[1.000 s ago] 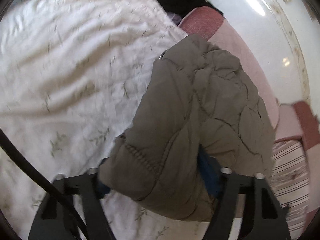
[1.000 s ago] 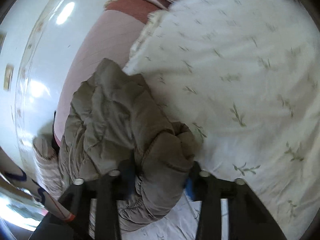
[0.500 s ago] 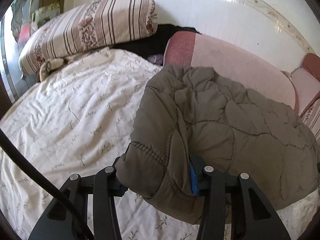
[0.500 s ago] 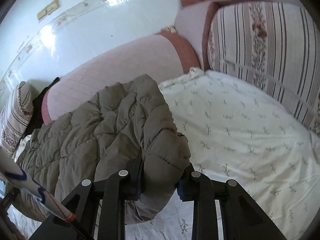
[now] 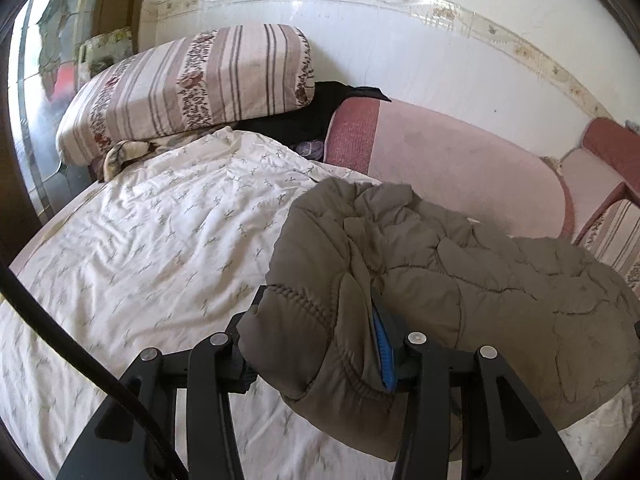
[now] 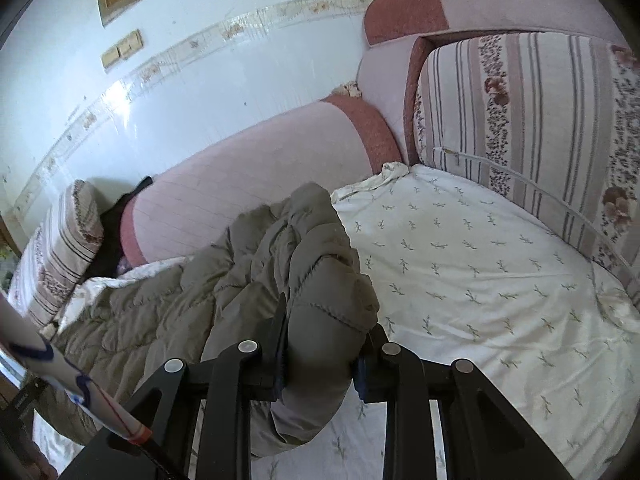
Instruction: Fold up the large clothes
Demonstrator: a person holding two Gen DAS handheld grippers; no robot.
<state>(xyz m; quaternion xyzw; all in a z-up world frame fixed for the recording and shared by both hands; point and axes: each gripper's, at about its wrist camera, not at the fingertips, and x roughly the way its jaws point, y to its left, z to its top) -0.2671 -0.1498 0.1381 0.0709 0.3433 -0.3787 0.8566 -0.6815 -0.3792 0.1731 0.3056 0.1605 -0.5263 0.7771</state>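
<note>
A grey-green quilted puffer jacket [image 5: 460,280] lies bunched across the white leaf-print bed sheet [image 5: 160,248]. My left gripper [image 5: 320,344] is shut on a thick ribbed-edge fold of the jacket; the fabric hides the left fingertip. In the right wrist view the same jacket [image 6: 248,280] stretches away to the left, and my right gripper [image 6: 322,354] is shut on another bunched ribbed end of it, just above the sheet [image 6: 480,280].
A pink and red padded headboard [image 5: 460,160] runs behind the bed under a white tiled wall. Striped floral pillows stand at the far left [image 5: 188,88] and at the right [image 6: 540,128]. Dark clothing [image 5: 316,112] lies between pillow and headboard.
Both grippers have tilted up from looking down at the sheet to looking toward the headboard and wall. The jacket stays clamped in both and has come down onto the bed, spread between them.
</note>
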